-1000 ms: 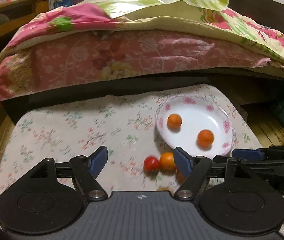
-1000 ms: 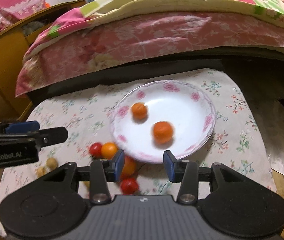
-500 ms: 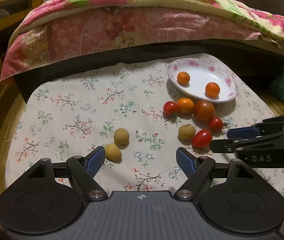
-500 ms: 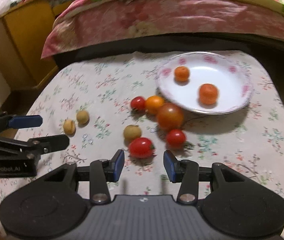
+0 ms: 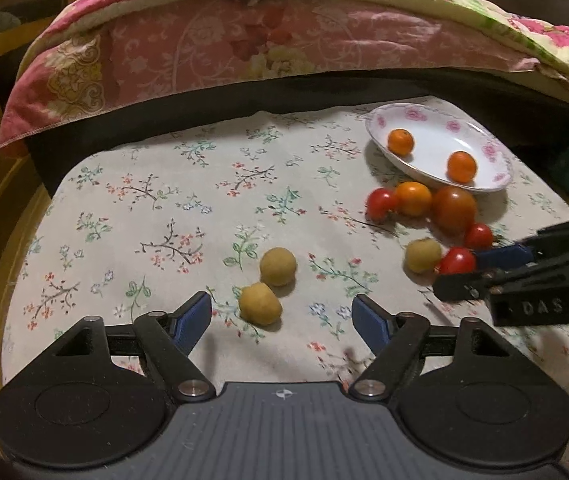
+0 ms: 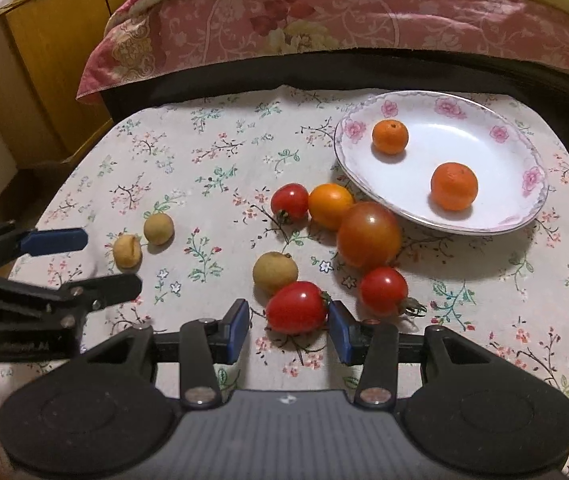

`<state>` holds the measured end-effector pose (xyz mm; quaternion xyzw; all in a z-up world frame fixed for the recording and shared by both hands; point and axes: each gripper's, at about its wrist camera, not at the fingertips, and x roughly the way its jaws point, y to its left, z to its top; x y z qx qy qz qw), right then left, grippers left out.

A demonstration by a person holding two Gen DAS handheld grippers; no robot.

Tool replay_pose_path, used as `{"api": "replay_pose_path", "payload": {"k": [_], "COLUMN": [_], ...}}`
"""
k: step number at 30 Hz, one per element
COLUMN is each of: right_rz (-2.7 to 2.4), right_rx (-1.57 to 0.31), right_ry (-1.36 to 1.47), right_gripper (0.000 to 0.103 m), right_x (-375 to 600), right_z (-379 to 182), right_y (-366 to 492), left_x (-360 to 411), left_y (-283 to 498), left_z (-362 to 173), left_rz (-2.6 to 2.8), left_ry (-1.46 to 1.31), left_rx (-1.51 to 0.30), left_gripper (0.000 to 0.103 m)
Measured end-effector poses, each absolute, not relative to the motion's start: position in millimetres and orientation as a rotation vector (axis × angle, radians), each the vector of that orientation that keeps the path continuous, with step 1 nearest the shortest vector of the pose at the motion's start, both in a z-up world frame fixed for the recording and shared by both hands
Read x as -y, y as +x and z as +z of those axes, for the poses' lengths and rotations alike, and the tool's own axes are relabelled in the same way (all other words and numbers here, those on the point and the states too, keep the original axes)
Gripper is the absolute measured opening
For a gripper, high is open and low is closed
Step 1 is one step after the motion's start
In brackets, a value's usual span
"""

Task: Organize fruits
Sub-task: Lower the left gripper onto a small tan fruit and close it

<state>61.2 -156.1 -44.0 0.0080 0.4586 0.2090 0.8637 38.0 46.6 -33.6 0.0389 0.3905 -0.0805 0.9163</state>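
Both grippers are low over the floral-print tablecloth (image 5: 156,216) right now, with the pink flowered quilt (image 5: 212,48) draped over the bed edge behind it. The left gripper (image 5: 282,314) has its blue-padded jaws spread wide with nothing clamped, after closing a touch just now; the nearer small tan round fruit (image 5: 260,304) sits on the cloth in the gap between them but isn't touched, and a second tan round fruit (image 5: 278,266) sits just behind it, almost touching it. The right gripper (image 6: 288,322) is parted too, its pads either side of the red oval tomato (image 6: 295,307); the right pad looks right up against the skin, the left one has a sliver of gap, so not squeezed as far as I can see. A third tan fruit (image 6: 275,273) touches that tomato from behind, a round red tomato (image 6: 383,290) is just to its right, and the big orange-red tomato (image 6: 369,236), a yellow-orange tomato (image 6: 330,205) and another small red tomato (image 6: 289,202) are bunched up by the rim of the white plate with pink flowers (image 6: 484,140). Two small orange mandarins (image 6: 390,136) (image 6: 454,186) are already on the plate, apart from each other.
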Motion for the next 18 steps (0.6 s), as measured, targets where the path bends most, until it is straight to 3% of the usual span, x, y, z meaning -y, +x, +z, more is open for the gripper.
{"api": "replay_pose_path", "payload": {"k": [8,10,18], "right_rz": [0.447,0.449,0.457], "right_rx": [-0.959,-0.957,-0.950], "right_ry": [0.001,0.005,0.012], "right_gripper": [0.052,0.052,0.052], "right_x": [155.1,155.2,157.7], "right_z": [-47.6,-47.7,-46.0], "right_y": [60.3,60.4,59.9], "left_x": [-45.3,-45.9,-42.6], "left_y": [52.5,53.5,55.4], "left_z": [-48.5,-50.6,-48.9], "left_rz": [-0.139,-0.135,-0.146], "left_ry": [0.089,0.089,0.084], "left_rx": [-0.833,-0.838,-0.853], "left_gripper": [0.062,0.052,0.039]}}
